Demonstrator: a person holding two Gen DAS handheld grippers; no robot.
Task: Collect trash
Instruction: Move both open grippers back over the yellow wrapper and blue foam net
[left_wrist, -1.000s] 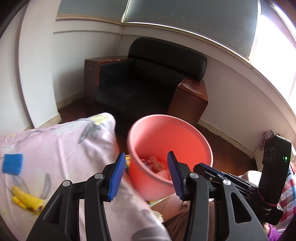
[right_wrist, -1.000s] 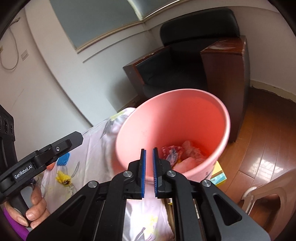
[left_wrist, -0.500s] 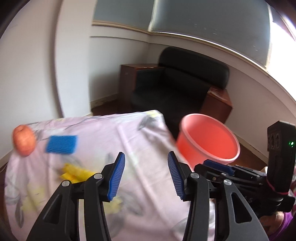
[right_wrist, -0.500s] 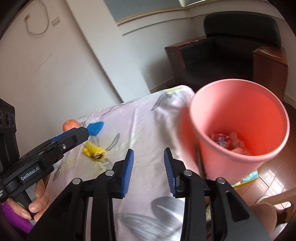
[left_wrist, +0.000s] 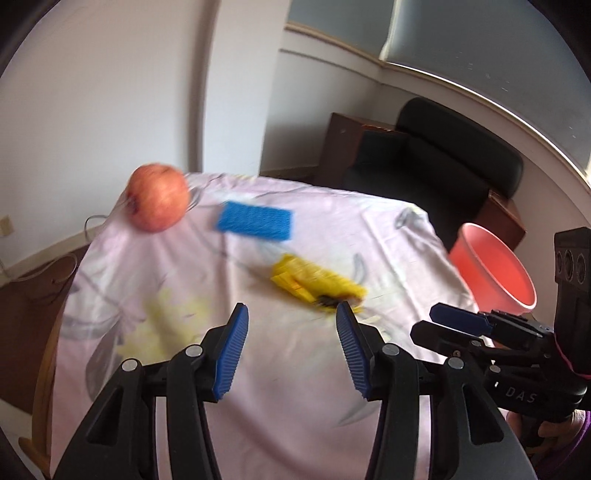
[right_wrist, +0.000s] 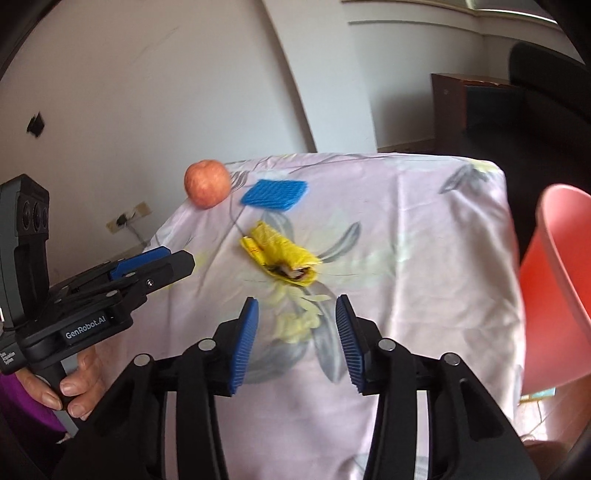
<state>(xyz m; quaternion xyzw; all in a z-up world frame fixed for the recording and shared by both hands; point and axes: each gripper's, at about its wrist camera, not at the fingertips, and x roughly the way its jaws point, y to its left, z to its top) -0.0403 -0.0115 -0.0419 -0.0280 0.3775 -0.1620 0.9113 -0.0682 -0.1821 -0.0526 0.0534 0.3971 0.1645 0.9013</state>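
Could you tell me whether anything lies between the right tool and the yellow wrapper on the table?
Nothing visible does. The right tool is open and empty, with only bare tablecloth between it and the yellow wrapper. The apple and blue sponge lie beyond it.
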